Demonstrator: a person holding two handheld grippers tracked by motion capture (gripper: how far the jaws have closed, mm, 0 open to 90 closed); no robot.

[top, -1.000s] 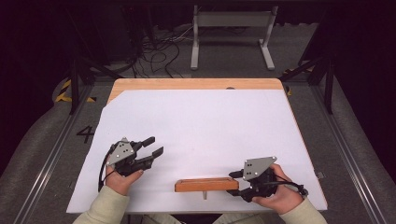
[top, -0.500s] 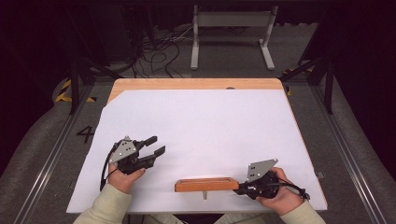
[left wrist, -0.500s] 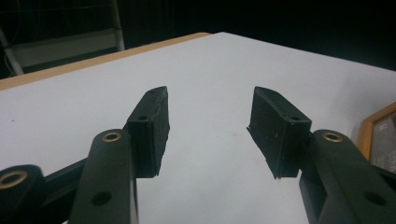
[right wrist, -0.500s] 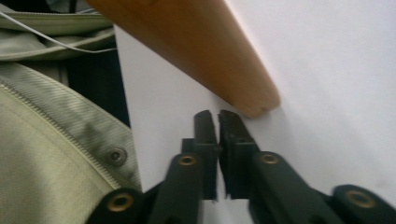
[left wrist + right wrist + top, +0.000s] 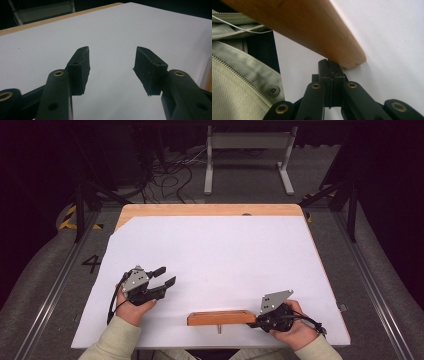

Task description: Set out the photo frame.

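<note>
A long wooden block [image 5: 221,318] lies flat near the front edge of the white sheet [image 5: 225,255], with a small peg [image 5: 218,327] sticking out of its near side. My right gripper [image 5: 253,322] is low on the sheet at the block's right end. In the right gripper view its jaws [image 5: 329,65] are pressed together with nothing between them, and their tips touch the rounded end of the block [image 5: 307,27]. My left gripper [image 5: 166,276] is held over the sheet at the left, apart from the block. Its jaws [image 5: 112,57] stand open and hold nothing.
The sheet covers a wooden table whose bare far edge [image 5: 210,210] shows at the back. Beyond it stand a metal frame [image 5: 247,150] and floor cables [image 5: 170,175]. The person's light jacket [image 5: 237,82] is close behind the block at the table's front edge.
My right hand has sunk a little toward the table at the block's right end. The left hand and the block have stayed where they were.
</note>
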